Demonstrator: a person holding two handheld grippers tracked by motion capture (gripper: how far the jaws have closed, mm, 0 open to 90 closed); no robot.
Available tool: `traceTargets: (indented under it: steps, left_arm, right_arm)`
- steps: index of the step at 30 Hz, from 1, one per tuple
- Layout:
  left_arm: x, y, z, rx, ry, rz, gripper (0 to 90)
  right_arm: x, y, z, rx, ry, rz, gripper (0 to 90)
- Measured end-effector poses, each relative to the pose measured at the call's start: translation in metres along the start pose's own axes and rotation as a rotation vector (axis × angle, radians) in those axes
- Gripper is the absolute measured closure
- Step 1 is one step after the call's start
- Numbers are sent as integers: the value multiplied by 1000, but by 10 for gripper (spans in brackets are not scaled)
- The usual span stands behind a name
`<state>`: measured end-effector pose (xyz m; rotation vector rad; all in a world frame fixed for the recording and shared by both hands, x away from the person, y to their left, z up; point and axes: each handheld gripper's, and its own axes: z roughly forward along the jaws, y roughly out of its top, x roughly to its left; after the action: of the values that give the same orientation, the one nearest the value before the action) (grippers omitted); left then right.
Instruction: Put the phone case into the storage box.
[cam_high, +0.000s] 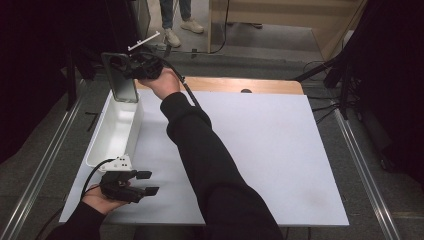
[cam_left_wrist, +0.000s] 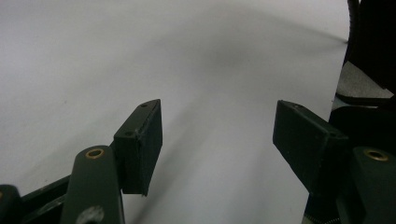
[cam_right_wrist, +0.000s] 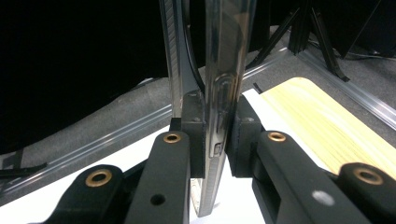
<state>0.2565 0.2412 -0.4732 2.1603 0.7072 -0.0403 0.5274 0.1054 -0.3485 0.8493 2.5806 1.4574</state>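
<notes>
A dark smartphone (cam_high: 120, 80) in a clear case stands upright over the far end of a long white bin (cam_high: 112, 135) at the table's left. My right gripper (cam_high: 136, 67) is shut on the phone's edge, with the arm reaching across from the bottom. In the right gripper view both pads press the phone (cam_right_wrist: 224, 56) between them at my right gripper (cam_right_wrist: 215, 135). My left gripper (cam_high: 151, 183) rests near the table's front left corner, just in front of the bin, open. Nothing lies between the jaws of my left gripper (cam_left_wrist: 217, 135), just white table surface.
A white board (cam_high: 260, 150) covers the table, with a wooden strip (cam_high: 240, 85) along its far edge. Metal rails (cam_high: 45, 165) run on the floor at both sides. A person's legs (cam_high: 175, 20) stand beyond the table. Dark stands and cables (cam_high: 340, 75) sit at the right.
</notes>
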Motion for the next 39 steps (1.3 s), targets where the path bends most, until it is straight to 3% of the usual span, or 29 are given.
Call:
traceTargets:
  steps: [34, 39]
  left_arm:
    - [2, -3, 2, 3, -5, -11, 330]
    - [2, -3, 3, 9, -5, -10, 330]
  right_arm:
    - [-17, -30, 40, 42, -20, 53, 772]
    - [-21, -34, 40, 33, -38, 61, 679]
